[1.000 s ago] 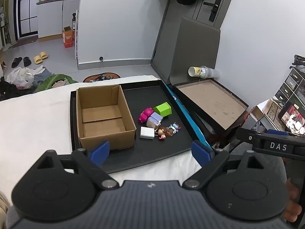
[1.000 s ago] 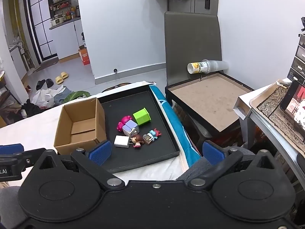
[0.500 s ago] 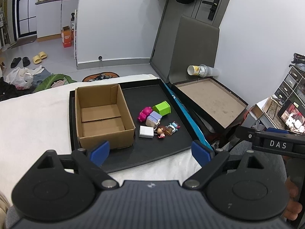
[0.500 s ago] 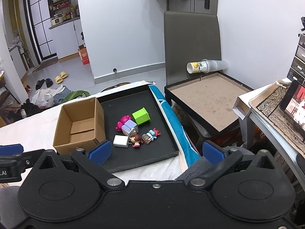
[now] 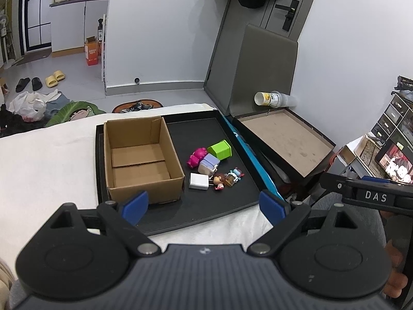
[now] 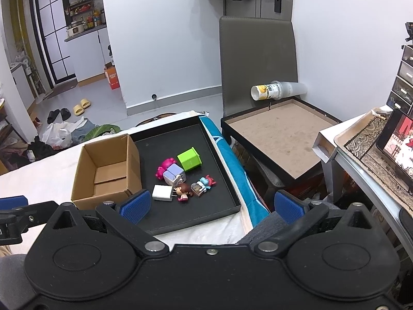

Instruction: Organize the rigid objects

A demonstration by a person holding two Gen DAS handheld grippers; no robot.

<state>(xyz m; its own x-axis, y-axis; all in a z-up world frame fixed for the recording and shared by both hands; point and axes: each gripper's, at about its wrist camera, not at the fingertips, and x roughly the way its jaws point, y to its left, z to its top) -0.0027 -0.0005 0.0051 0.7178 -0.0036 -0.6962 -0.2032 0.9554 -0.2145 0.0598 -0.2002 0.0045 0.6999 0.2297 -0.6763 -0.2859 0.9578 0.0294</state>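
Note:
An open, empty cardboard box (image 5: 140,157) (image 6: 107,170) stands on the left of a black tray (image 5: 206,206) (image 6: 206,214). To its right lie a green cube (image 5: 220,149) (image 6: 189,159), a pink toy (image 5: 196,156) (image 6: 162,168), a lilac cube (image 5: 209,164) (image 6: 175,176), a white charger (image 5: 198,181) (image 6: 162,193), and two small figurines (image 5: 228,179) (image 6: 196,188). My left gripper (image 5: 204,206) is open and empty, held back from the tray's near edge. My right gripper (image 6: 210,205) is open and empty, also short of the tray.
The tray lies on a white cloth surface (image 5: 46,160). A blue strip (image 6: 229,170) runs along the tray's right side. To the right stand a brown-topped low table (image 6: 281,134) with a lying cup stack (image 6: 273,91), a grey chair back (image 6: 258,56), and a desk (image 6: 366,155).
Both views have shifted only slightly; the tray and objects sit a little lower-left in frame. Nothing on the tray has moved and both grippers stay open.

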